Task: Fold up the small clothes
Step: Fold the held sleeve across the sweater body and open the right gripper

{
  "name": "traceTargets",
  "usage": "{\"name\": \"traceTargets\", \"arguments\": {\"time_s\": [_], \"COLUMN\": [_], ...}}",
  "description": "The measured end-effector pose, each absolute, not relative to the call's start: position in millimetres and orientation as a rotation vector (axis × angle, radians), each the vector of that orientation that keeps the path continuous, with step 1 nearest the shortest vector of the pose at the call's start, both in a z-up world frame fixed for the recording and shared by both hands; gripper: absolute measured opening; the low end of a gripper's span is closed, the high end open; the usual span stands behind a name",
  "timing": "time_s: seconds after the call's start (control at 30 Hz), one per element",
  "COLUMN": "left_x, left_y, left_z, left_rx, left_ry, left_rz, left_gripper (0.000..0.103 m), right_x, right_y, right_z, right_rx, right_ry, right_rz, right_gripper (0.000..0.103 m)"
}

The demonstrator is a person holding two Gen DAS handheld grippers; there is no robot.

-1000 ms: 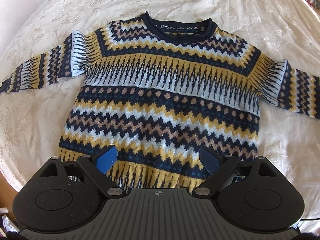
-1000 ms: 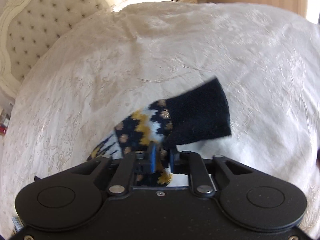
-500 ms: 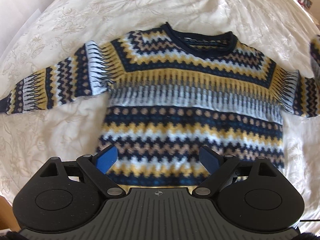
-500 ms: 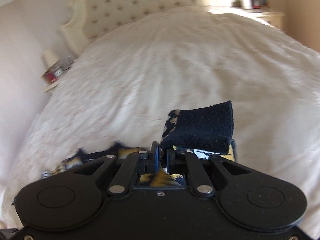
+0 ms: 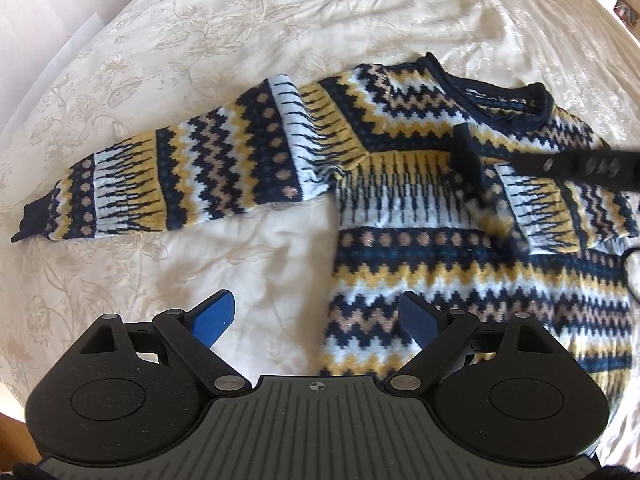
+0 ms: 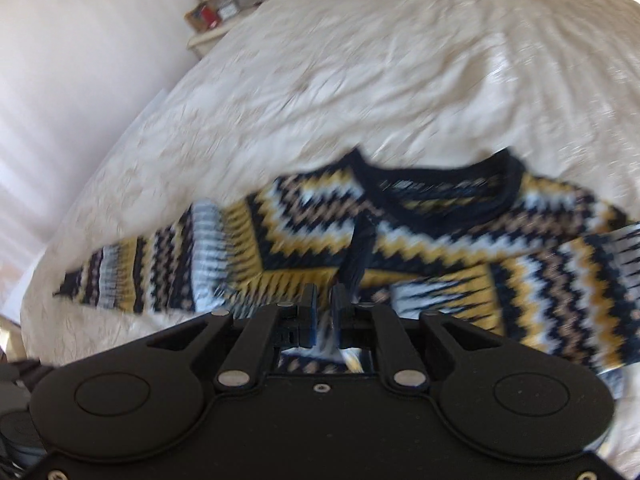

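Note:
A navy, yellow and white patterned sweater (image 5: 460,272) lies flat, front up, on a cream bedspread (image 5: 200,40). Its left sleeve (image 5: 168,184) stretches out to the left. My left gripper (image 5: 316,320) is open and empty, hovering over the sweater's lower left edge. My right gripper (image 6: 324,308) is shut on the right sleeve's navy cuff (image 6: 358,256) and holds the sleeve (image 6: 560,280) folded across the chest. In the left wrist view the right gripper (image 5: 476,172) reaches in from the right with the cuff (image 5: 466,156).
The bedspread (image 6: 360,80) extends all round the sweater. A bedside table with small items (image 6: 216,20) stands by the wall at the far left. The bed's edge runs along the lower left of the left wrist view.
My right gripper has carried the right sleeve in over the sweater's chest. My left gripper has shifted left, so the left sleeve is now in full view.

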State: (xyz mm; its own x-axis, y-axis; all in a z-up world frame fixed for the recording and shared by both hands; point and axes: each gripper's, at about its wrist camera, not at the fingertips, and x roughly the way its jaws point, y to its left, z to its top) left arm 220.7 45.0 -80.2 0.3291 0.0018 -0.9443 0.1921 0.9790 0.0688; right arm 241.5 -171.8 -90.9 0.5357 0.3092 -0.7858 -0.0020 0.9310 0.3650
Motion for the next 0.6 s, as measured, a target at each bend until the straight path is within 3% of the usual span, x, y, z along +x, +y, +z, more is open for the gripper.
{"name": "traceTargets", "arguments": {"time_s": [0.1,0.2,0.3,0.4,0.6], "left_x": [225,230,236,245,260], "left_y": [54,61,62,51,9], "left_z": [-83,-86,-92,-101,-108], "left_rx": [0.164,0.094,-0.002,-0.053,-0.036], "left_ry": [1.209,1.2,1.194,1.221,1.23], "left_rz": [-0.153,-0.208,-0.264,-0.328,-0.369], "left_gripper": [0.089,0.089,0.089,0.089,0.089], "right_x": [228,217,199,172,148], "right_y": [-143,-137,-142,-160,-190], "right_z": [-106,-108,-113,-122,-127], "right_rx": [0.307,0.275,0.222,0.19,0.233], "right_ry": [1.033,1.04,1.053,1.078,1.091], "right_rz": [0.197,0.179,0.131,0.042,-0.032], "right_gripper": [0.023,0.05,0.053,0.062,0.065]}}
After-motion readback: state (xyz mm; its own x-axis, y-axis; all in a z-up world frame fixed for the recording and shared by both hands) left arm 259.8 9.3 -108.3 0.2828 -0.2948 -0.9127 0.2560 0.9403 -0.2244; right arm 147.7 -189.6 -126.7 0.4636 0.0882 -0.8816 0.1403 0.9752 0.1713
